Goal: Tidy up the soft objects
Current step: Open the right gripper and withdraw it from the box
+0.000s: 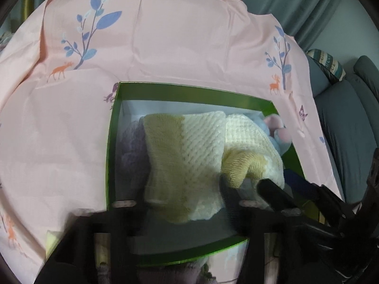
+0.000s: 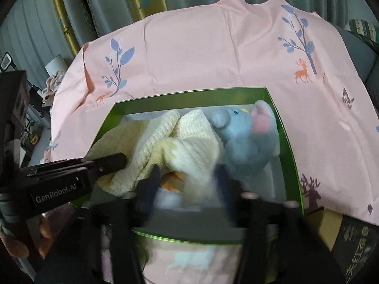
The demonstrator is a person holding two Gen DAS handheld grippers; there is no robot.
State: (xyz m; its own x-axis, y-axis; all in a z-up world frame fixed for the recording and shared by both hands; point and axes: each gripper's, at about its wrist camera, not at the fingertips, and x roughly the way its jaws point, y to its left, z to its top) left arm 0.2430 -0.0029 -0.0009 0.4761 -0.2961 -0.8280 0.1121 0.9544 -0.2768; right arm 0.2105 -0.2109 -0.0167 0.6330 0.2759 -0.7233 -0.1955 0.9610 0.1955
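Mostly packed: cream knit cloth (image 1: 189,156) and blue plush (image 2: 248,142) sit inside the green box (image 2: 189,97), center frame. Right gripper (image 2: 189,177) fingers apart over a cloth fold; left gripper (image 1: 182,201) fingers apart, blurred. Tucking remains.

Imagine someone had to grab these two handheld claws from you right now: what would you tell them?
Right gripper: inside the green box, fingers around a fold of the cream knitted cloth; too blurred to say if it is clamped.
Left gripper: tip pressing on the same cloth from the left; open or shut, I cannot tell.
In the box: the cloth, a gray stuffed elephant at the right, something purple at the left wall.
Done: these soft things sit in the box, on the pink sheet.
Left: probably flatten the bunched cloth, then withdraw.
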